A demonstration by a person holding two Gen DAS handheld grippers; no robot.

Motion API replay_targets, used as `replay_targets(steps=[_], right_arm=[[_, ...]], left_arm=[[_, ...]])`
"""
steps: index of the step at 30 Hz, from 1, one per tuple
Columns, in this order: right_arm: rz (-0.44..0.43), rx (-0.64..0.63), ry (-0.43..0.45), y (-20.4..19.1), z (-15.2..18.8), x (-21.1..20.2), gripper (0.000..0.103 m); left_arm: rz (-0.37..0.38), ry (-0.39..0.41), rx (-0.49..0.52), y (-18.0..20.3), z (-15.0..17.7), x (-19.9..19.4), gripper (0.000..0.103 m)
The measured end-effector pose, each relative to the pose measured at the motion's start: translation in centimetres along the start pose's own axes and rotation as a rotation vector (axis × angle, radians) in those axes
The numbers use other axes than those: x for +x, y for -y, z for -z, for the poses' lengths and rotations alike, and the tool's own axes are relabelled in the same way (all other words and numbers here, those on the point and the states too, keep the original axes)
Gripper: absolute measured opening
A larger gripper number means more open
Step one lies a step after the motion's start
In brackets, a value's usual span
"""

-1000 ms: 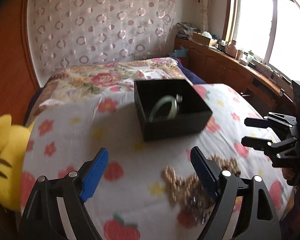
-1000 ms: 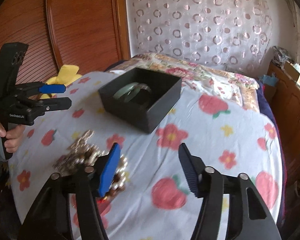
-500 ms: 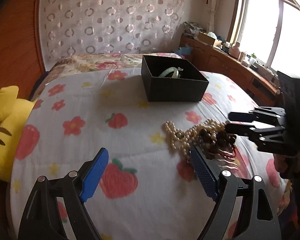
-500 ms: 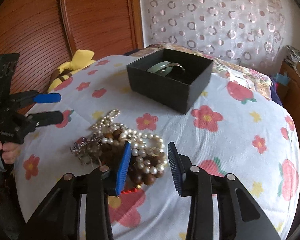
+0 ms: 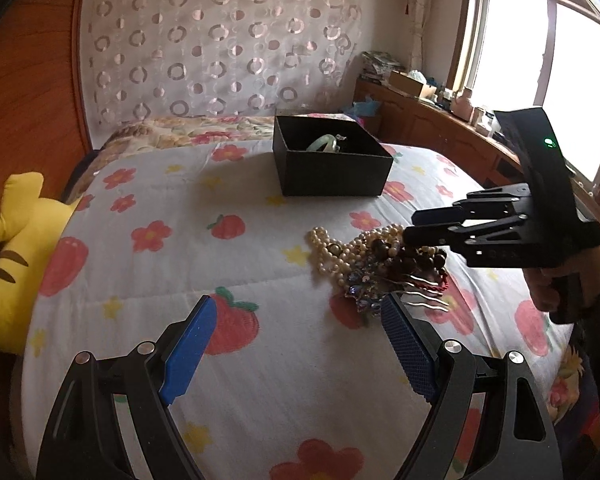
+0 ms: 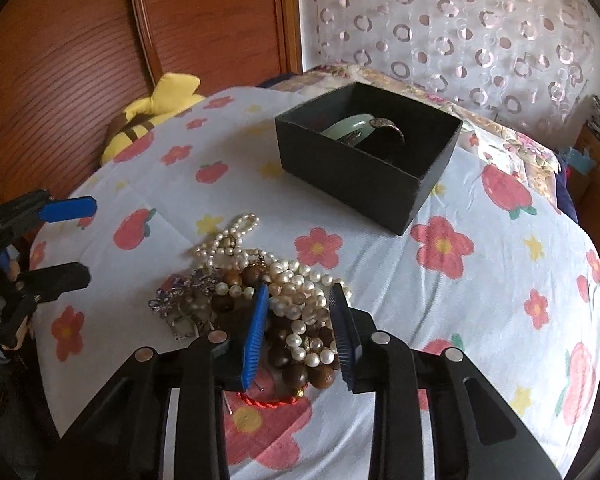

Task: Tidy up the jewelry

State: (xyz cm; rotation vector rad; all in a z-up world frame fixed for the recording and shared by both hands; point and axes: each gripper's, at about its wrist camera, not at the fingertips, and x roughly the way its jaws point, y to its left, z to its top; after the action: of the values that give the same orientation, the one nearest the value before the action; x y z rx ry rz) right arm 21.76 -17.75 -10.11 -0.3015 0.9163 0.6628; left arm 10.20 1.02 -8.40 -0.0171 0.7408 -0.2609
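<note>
A tangled pile of jewelry (image 6: 260, 292) lies on the flowered bedspread: pearl strands, brown wooden beads, a silver brooch and a red cord. It also shows in the left wrist view (image 5: 376, 264). A black open box (image 6: 368, 160) behind it holds a green bangle (image 6: 346, 126); the box also shows in the left wrist view (image 5: 332, 160). My right gripper (image 6: 298, 300) is over the pile, its jaws part closed with pearls between them, not clamped. My left gripper (image 5: 296, 320) is open and empty, short of the pile.
A yellow striped plush toy (image 5: 16, 248) lies at the bed's left edge by the wooden headboard (image 6: 100, 40). A wooden sideboard with clutter (image 5: 440, 120) runs under the window on the right. The bedspread (image 5: 180, 240) drops off at its near edge.
Both grippers pulled back and dropped lower over the bed. The right gripper came down onto the pile and its jaws narrowed around the pearls. The left gripper stayed open.
</note>
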Motion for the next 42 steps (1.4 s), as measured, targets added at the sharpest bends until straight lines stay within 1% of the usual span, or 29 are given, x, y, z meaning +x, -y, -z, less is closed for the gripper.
replay_targets(steps=[2,6,8,9,10,13,16,20,29,30,32,34,37,38,40,41,42], right_arm=[[0.03,0.0,-0.012,0.1,0.0,0.2,0.034],[0.001,0.033,-0.021,1.1,0.6,0.0,0.034],[-0.025,0.044,-0.02,1.4,0.6,-0.2,0.02],[-0.031,0.046,-0.02,1.5,0.7,-0.3,0.011],[-0.029,0.04,-0.021,1.4,0.7,-0.4,0.009],[-0.027,0.035,-0.003,1.3,0.7,-1.0,0.008],[-0.033,0.047,0.05,1.5,0.4,-2.6,0.008],[-0.019,0.041,0.119,1.3,-0.2,-5.1,0.008],[0.067,0.007,0.265,0.5,-1.3,-10.8,0.008],[0.072,0.005,0.274,0.5,-1.4,-11.2,0.008],[0.089,-0.008,0.291,0.3,-1.6,-12.1,0.008],[0.125,-0.023,0.303,0.1,-1.6,-12.8,0.008],[0.16,-0.024,0.309,0.5,-1.4,-13.5,0.008],[0.172,-0.018,0.312,0.9,-1.2,-13.7,0.008],[0.182,0.002,0.326,1.6,-0.9,-14.3,0.008],[0.187,0.01,0.333,1.9,-0.7,-14.6,0.008],[0.192,0.015,0.339,2.1,-0.6,-14.8,0.008]], left_arm=[[0.003,0.004,0.003,0.2,0.1,-0.3,0.081],[0.01,0.007,0.016,0.6,0.2,-0.6,0.081],[0.011,0.004,0.018,0.7,0.3,-0.5,0.081],[0.012,0.001,0.017,0.8,0.3,-0.4,0.081],[0.012,-0.001,0.016,0.7,0.3,-0.3,0.081],[0.014,-0.006,0.015,0.8,0.4,0.0,0.081],[0.018,-0.009,0.015,1.0,0.5,0.0,0.081],[0.019,-0.018,0.026,1.2,0.6,0.4,0.081],[0.048,-0.039,0.032,1.5,0.7,1.3,0.08],[0.055,-0.039,0.033,1.6,0.6,1.3,0.079],[0.066,-0.042,0.032,1.7,0.5,1.4,0.073],[0.074,-0.047,0.033,1.8,0.3,1.7,0.069],[0.089,-0.063,0.044,2.2,-0.1,2.4,0.062],[0.095,-0.072,0.046,2.4,-0.3,2.7,0.061],[0.111,-0.091,0.049,2.7,-0.5,3.3,0.05],[0.118,-0.099,0.048,2.8,-0.6,3.6,0.048],[0.125,-0.109,0.048,3.0,-0.6,3.9,0.043]])
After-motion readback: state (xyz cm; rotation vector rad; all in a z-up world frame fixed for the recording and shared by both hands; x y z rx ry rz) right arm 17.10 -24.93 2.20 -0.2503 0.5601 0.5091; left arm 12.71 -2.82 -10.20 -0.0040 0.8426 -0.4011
